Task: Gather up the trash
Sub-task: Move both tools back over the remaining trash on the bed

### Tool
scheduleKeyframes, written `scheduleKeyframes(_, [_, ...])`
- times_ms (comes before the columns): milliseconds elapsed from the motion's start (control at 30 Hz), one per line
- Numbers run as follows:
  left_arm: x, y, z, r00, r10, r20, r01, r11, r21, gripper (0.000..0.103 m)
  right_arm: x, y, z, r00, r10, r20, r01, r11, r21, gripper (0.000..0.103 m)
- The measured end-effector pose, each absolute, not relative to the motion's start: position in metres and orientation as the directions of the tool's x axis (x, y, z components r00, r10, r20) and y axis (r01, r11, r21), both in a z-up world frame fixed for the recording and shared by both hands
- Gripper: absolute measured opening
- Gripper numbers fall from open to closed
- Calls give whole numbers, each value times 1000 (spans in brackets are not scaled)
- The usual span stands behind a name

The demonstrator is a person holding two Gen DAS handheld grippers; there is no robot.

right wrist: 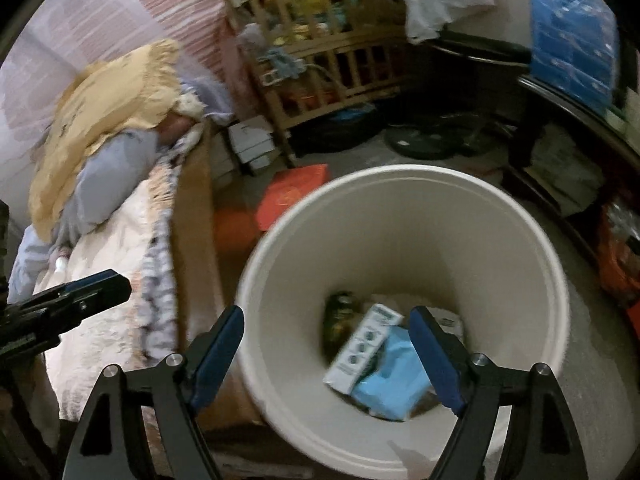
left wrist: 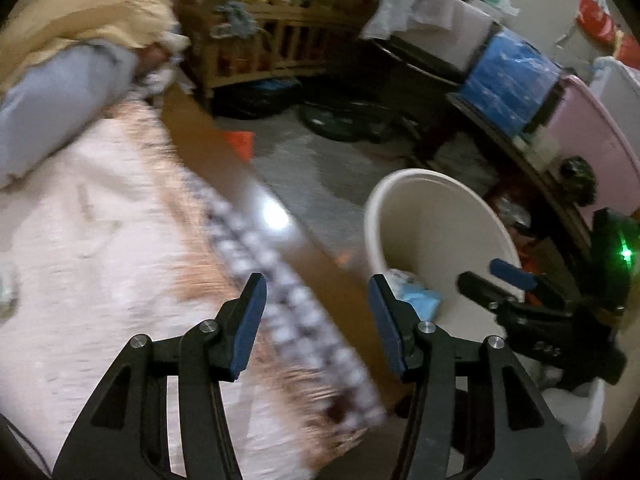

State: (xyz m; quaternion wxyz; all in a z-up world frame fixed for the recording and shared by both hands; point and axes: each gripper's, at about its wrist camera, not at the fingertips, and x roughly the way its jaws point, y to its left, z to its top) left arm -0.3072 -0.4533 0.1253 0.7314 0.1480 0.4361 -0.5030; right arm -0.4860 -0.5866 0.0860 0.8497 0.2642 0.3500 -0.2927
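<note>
cluttered bedroom, dim light: a wooden crib (right wrist: 320, 76) stuffed with stuff at the back, a bed (left wrist: 100, 240) with a pale quilt and a brown wooden side rail running down the left, and a big cream trash bucket (right wrist: 404, 188) standing on the floor right against that rail.

both tools are empty as far as i can see. the right gripper (right wrist: 326, 344) hangs directly over the bucket's mouth with its jaws spread wide and nothing between them. the left gripper (left wrist: 316, 316) is spread too, nothing held, sitting over the edge of the bed where quilt meets rail, with the bucket just off to its right.

trash already in the bucket: a white carton (right wrist: 362, 346) lying tilted with its long side running roughly from the bottom up toward the far wall, a light blue packet (right wrist: 390, 392) under its near end, and a dark greenish thing (right wrist: 338, 316) beside them, maybe a bottle or wrapper, too blurry to call.

so my read is this is the point just after a drop, and whatever goes in next has to come from the bed side. there's a small pale scrap (left wrist: 6, 292) at the bed's left edge in the left view that could be trash, though it's smeared. that lies left of both tools, away from the bucket, and the left gripper is clearly the nearer one, so it'd swing left across the quilt to get it.
</note>
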Motion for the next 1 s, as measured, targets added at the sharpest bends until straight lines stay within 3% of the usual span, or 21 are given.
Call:
scheduleKeyframes(433, [-209,-333,110,309,-506,-805,734,665,-136,51,-362,-492,93,656,-114,-746,427,871,242,82])
scheduleKeyframes(733, [-128,-215,95,411,-394,-822,563,819,-111,51,-252,-410,79,631,75,-772,197,947,252,82])
scheduleKeyframes(1000, [-49,-113,82,477,-292,-829,362,925,-118,52,-160,-356,65,585,169,-794,97,957,275,82])
